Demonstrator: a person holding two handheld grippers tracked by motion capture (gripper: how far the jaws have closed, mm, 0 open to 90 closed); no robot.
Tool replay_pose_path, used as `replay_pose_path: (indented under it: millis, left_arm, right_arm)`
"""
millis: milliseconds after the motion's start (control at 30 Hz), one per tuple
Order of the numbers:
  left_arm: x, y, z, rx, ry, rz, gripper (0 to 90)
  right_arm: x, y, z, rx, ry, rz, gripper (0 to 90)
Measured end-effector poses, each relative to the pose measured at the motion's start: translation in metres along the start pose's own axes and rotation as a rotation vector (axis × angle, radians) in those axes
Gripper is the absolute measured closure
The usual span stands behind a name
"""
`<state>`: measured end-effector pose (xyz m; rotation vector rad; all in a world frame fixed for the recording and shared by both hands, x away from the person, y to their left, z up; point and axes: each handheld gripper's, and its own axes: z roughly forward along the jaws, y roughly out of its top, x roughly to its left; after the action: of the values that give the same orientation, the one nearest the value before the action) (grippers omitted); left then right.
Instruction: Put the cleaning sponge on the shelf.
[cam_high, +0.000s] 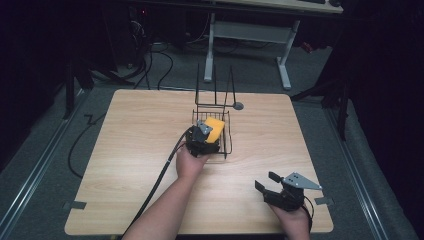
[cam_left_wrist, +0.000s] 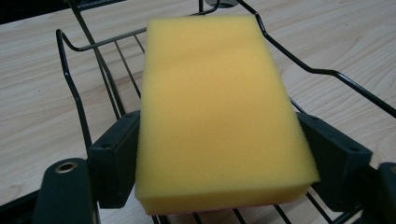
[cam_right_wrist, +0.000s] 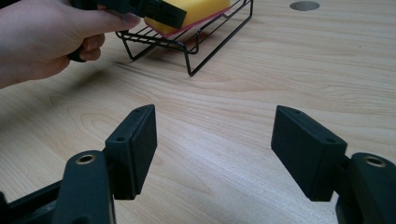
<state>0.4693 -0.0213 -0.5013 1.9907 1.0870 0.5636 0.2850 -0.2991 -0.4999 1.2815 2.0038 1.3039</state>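
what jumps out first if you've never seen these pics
The bright yellow sponge stands out, clamped between the jaws of the left tool over a black wire basket near the middle of the wooden table. Next comes the right tool, open with nothing between its jaws, near the table's front right corner.

Yellow sponge (cam_left_wrist: 215, 116), pink underside, apparently inside black wire rack (cam_high: 226, 131)

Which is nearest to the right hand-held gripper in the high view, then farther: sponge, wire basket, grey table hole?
From the right hand-held gripper:
1. Wire basket, up-left; its front corner is closest.
2. Sponge, inside the basket.
3. Grey table hole, beyond the basket.
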Motion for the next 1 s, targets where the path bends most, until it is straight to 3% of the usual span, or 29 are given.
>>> replay_pose_path:
  millis: [400,1000]
  left_arm:
    - [0.000,0.004,-0.005,-0.030,-0.006,-0.006,15.0]
    - [0.003,0.012,-0.024,-0.077,-0.063,-0.020,12.2]
  right_arm:
    - [0.000,0.000,0.000,0.001,0.001,0.000,31.6]
    - [0.002,0.000,0.001,0.003,0.003,-0.008,32.2]
